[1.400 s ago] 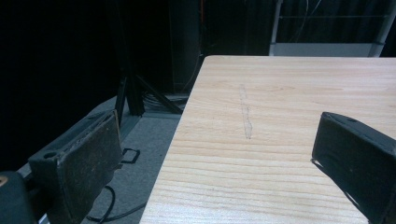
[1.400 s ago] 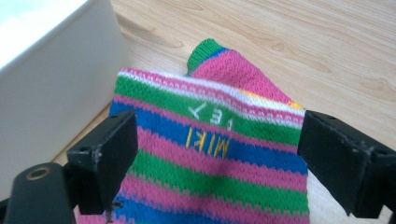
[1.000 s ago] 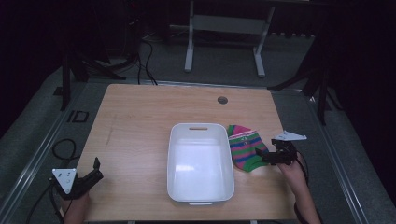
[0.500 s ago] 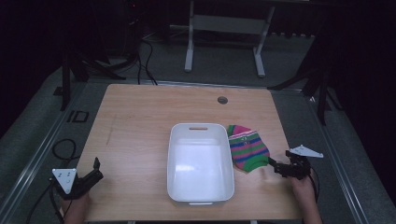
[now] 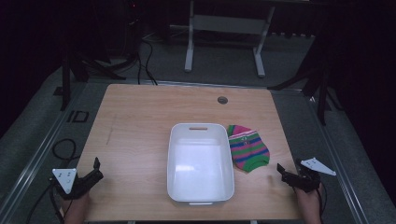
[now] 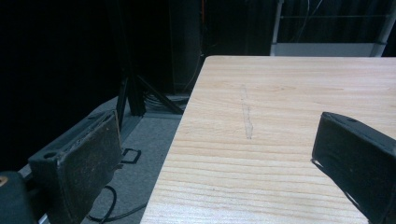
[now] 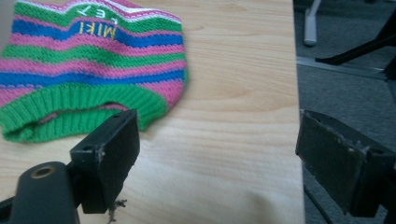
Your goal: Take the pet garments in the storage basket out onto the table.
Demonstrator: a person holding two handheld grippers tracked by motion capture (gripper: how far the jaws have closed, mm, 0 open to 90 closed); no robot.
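Observation:
A striped pink, green and blue sock [image 5: 248, 148] lies flat on the wooden table [image 5: 140, 126], against the right side of a white plastic bin [image 5: 171, 163] with nothing in it. My right gripper [image 5: 281, 170] is open near the table's front right corner, a short way from the sock's green cuff. In the right gripper view the sock [image 7: 88, 60] lies just beyond the gripper [image 7: 219, 135], whose jaws stand wide apart and hold nothing. My left gripper [image 5: 96, 164] is open at the front left corner. In the left gripper view the gripper [image 6: 219, 154] hangs over the table's left edge.
A round cable hole [image 5: 222, 100] sits in the table's far edge. A metal stand [image 5: 224, 42] is on the floor behind the table. Cables [image 5: 60, 149] trail on the grey floor at the left. Bare wood stretches left of the bin.
My right gripper has drawn back from the sock's edge toward the front right corner. The sock, the bin and the left gripper have stayed where they were.

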